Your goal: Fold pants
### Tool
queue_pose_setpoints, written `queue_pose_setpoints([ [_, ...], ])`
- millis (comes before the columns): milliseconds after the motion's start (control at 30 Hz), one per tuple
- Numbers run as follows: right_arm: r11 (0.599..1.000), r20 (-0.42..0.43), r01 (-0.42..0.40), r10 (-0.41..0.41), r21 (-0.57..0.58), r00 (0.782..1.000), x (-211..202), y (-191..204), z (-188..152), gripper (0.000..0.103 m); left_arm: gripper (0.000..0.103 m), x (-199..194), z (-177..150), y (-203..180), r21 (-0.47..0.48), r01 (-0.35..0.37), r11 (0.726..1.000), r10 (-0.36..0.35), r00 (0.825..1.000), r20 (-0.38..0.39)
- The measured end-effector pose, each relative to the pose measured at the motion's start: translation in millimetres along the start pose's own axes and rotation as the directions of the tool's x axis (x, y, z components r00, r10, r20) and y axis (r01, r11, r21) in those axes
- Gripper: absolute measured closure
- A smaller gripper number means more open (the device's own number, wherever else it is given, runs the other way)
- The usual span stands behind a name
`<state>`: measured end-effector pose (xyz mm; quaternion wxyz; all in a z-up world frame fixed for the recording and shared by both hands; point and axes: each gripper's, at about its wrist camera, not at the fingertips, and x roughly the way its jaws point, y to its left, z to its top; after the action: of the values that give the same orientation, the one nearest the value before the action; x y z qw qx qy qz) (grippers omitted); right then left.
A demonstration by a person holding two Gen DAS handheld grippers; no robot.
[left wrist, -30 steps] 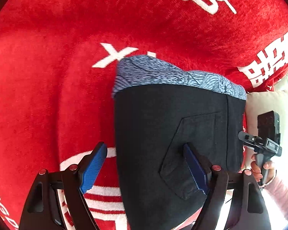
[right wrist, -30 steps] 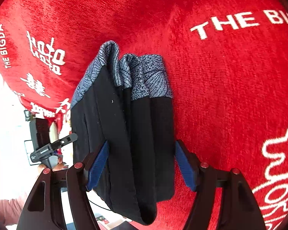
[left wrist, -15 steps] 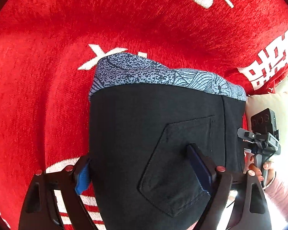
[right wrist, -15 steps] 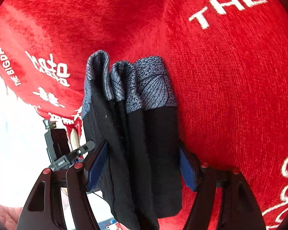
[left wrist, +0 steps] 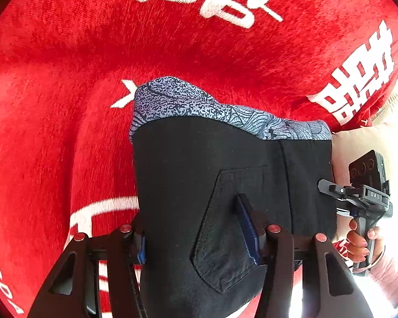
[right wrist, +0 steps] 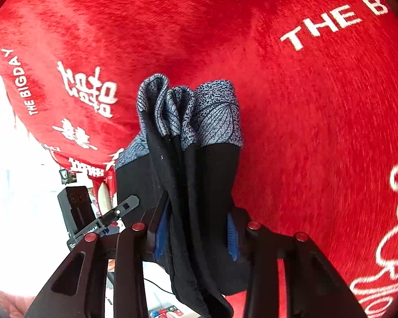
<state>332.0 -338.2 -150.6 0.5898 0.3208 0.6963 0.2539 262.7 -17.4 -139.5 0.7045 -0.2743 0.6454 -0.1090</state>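
Where the black pants [left wrist: 188, 175] hang folded over the red blanket [left wrist: 66, 53], their blue-grey patterned waistband [left wrist: 199, 106] sits at the far end, toward twelve o'clock from both grippers, and the dark cloth runs back toward six o'clock between the jaws. Seen from the left wrist, the left gripper [left wrist: 196, 241] has just been closing and now pinches the near part of the pants: its right pad lies pressed on the back pocket [left wrist: 225, 238] at about five o'clock of the frame's centre, while its left pad is mostly hidden behind the cloth edge at seven o'clock. Seen from the right wrist, the pants [right wrist: 199, 185] show as several stacked layers standing on edge, the waistband [right wrist: 215, 116] bunched in folds at twelve o'clock; the right gripper [right wrist: 196, 235] has likewise just been closing, and its blue pads squeeze that bundle from both sides at six o'clock. At three o'clock in the left view the right gripper [left wrist: 331, 189] appears beside the pants' edge, held by a hand [left wrist: 360, 241] with a pale pink sleeve [left wrist: 390, 270]. At eight o'clock in the right view the left gripper [right wrist: 130, 204] reaches into the pants' other side. White lettering [right wrist: 323, 26] marks the red blanket [right wrist: 305, 132] around the garment on all sides.
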Motion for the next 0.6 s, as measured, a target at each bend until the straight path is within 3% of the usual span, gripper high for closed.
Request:
queue_pose_setpoints([
  [267, 1.0, 0.004, -0.009, 0.009, 0.001, 1.0, -17, 15, -32, 0.063, 0.047, -31, -27, -17, 0.009, -0.008, 1.0, 0.008, 1.0, 0.005],
  [600, 0.999, -0.003, 0.035, -0.035, 0.004, 0.999, -28, 12, -72, 0.063, 0.047, -28, -64, -23, 0.01, -0.038, 0.999, 0.038, 0.999, -0.018],
])
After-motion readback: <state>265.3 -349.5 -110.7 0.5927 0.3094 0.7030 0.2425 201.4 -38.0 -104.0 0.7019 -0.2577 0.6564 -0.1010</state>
